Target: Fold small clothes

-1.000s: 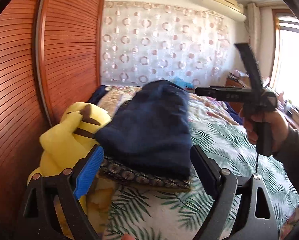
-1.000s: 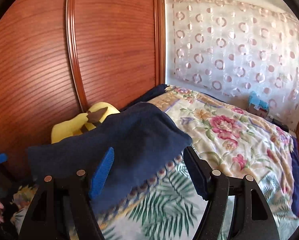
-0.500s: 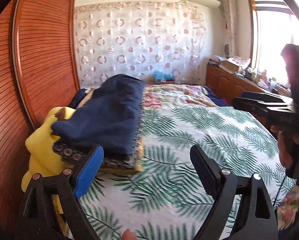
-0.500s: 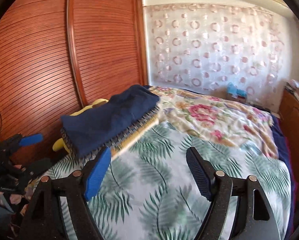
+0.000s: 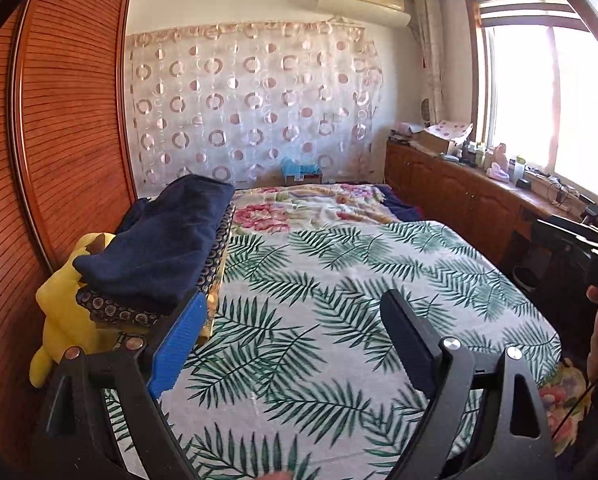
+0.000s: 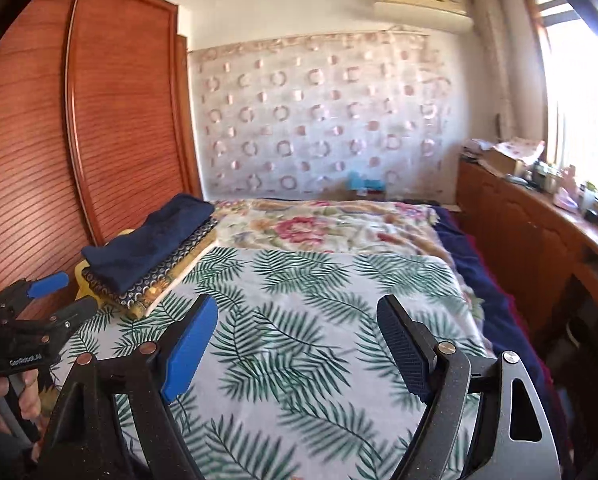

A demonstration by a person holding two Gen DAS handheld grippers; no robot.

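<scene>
- Leaf-printed bedspread [image 5: 339,280] across the near half of the bed, bare of loose clothes in both views; floral blanket [image 5: 311,208] beyond it toward the curtained wall.
- Wooden slatted wardrobe [image 5: 59,140] along the left side of the bed.
- Folded pile at the bed's left edge, hard against the wardrobe: navy garment [image 5: 159,240] on top, patterned dark fabric [image 5: 111,310] under it, yellow plush toy [image 5: 63,304] beneath and beside.
- Long axis of the pile running away from the cameras, parallel with the wardrobe.
- Left hand-held gripper [image 5: 291,340] with jaws spread wide, nothing between them; pile just ahead and to its left, so the nearer of the two.
- Right hand-held gripper [image 6: 295,344] likewise wide and empty, jaws just opened further; pile well off to its left, aim over the open bedspread.
- Judged stage: stack finished and set aside, both grippers free; no unfolded garment visible for a coming grasp.
</scene>
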